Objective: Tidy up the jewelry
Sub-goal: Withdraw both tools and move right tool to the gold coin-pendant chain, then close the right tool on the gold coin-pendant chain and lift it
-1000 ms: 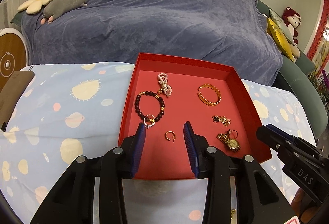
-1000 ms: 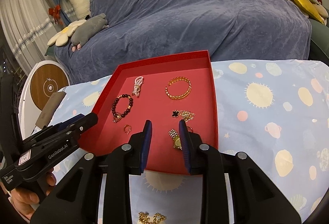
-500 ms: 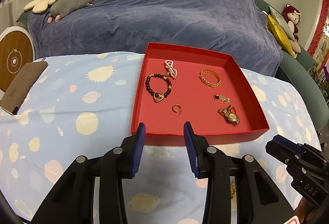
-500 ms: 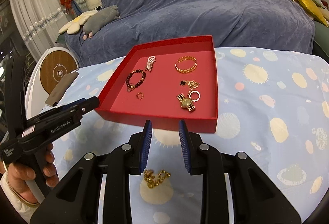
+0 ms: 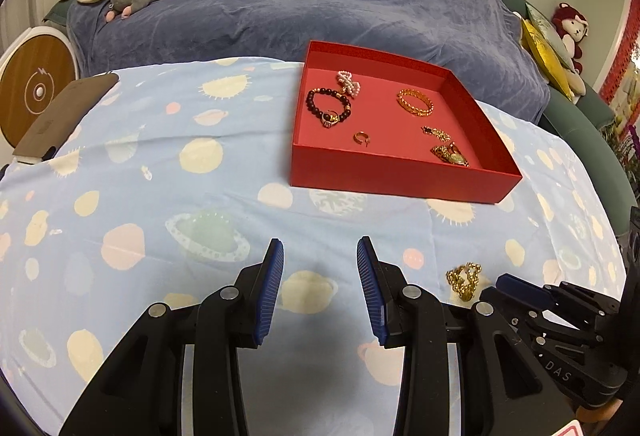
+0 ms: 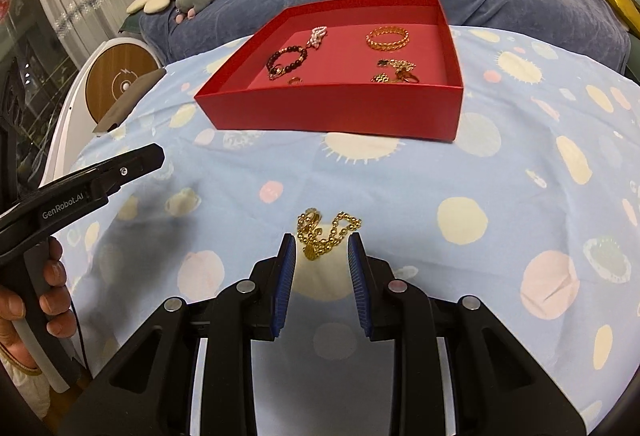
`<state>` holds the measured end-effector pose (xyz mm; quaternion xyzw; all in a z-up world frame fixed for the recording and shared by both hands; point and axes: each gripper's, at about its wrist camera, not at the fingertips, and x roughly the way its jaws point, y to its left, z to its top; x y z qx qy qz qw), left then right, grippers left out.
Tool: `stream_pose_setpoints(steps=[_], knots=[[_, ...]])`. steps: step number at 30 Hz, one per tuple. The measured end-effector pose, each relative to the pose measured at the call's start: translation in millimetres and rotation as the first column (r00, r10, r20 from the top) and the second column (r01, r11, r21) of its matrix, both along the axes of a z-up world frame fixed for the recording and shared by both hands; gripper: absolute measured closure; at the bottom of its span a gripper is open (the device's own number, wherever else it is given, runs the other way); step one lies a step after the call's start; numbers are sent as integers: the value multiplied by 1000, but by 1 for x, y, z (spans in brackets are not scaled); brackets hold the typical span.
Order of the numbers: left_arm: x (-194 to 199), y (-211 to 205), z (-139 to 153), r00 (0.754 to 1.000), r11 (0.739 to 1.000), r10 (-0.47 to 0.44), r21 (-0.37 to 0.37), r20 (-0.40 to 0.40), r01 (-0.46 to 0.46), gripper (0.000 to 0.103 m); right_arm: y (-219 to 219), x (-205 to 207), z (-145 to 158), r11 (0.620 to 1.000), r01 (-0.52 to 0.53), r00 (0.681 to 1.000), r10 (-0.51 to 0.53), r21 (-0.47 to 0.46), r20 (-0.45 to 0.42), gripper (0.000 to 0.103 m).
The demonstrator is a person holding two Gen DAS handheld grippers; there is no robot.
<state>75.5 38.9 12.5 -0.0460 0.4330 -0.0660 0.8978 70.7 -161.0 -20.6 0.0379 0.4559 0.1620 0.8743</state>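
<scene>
From the left wrist, the right gripper runs off the right edge, and the left gripper's arm covers the near end of the gold chain. The watch lies half behind the box wall. From the right wrist, that wall hides the lower parts of the watch and small ring; the pendant is too small to make out. The left gripper leaves the left edge, its jaws unseen

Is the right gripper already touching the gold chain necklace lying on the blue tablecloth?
Apart. In the right wrist view the open right gripper straddles the gold chain necklace, with tablecloth visible between each blue pad and the chain.
</scene>
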Motion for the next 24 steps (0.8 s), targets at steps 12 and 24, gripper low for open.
stream_pose_setpoints(steps=[12, 24], knots=[[-6, 7, -12, 999, 999, -29, 16, -21, 29, 67, 21, 13, -5, 1000, -24, 1000, 25, -19, 9, 84], [-9, 2, -11, 998, 999, -47, -8, -30, 46, 67, 12, 4, -14, 998, -39, 999, 38, -39, -22, 87]])
